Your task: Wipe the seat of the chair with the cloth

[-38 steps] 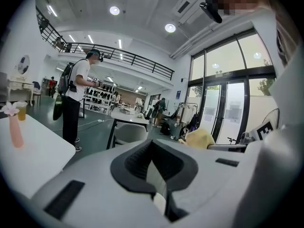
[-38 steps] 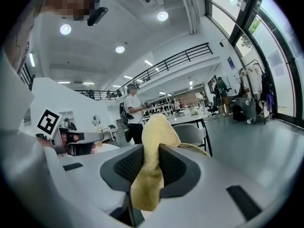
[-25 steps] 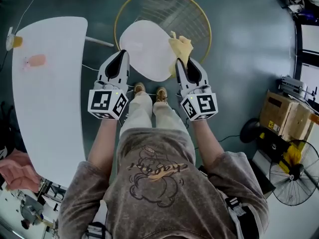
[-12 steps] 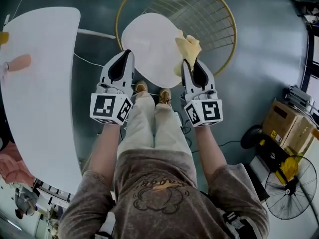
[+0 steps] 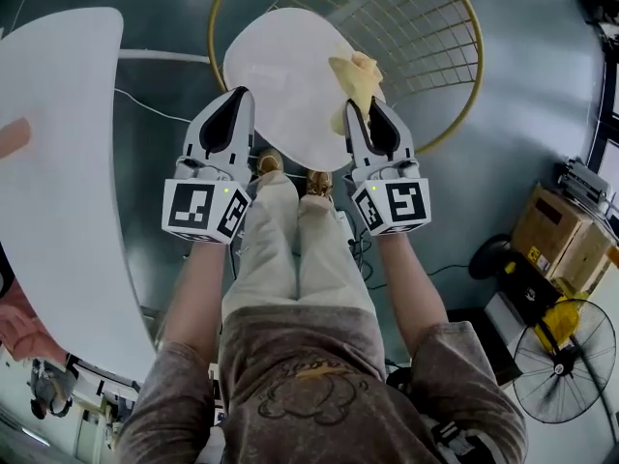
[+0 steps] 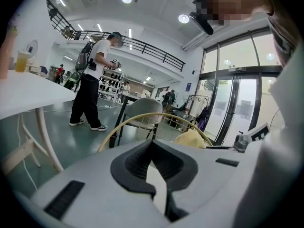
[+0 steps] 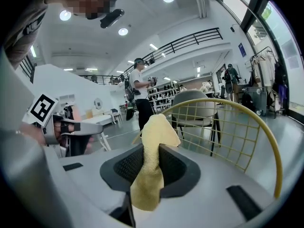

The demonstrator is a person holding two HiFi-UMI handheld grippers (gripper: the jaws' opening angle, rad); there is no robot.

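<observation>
The left gripper (image 5: 235,100) hangs by the seat's left front edge with its jaws pressed together and nothing between them, as the left gripper view (image 6: 152,144) shows; it takes no part in the wiping at this moment. The white seat (image 5: 276,71) lies just ahead of both grippers, bare and dry-looking over nearly all its surface, with no streaks or marks to show which parts have been gone over.

The yellow cloth (image 5: 356,73) sits at the seat's right edge, bunched and standing up out of the right gripper (image 5: 360,106), whose jaws are clamped on its middle (image 7: 149,158). Whether the cloth (image 7: 154,127) touches the seat cannot be told. Behind it curves the chair's wire back (image 5: 435,27).

By my reading, the cloth is in hand and at the seat, but most of the wiping, from the right edge across to the left, is left to do.
</observation>
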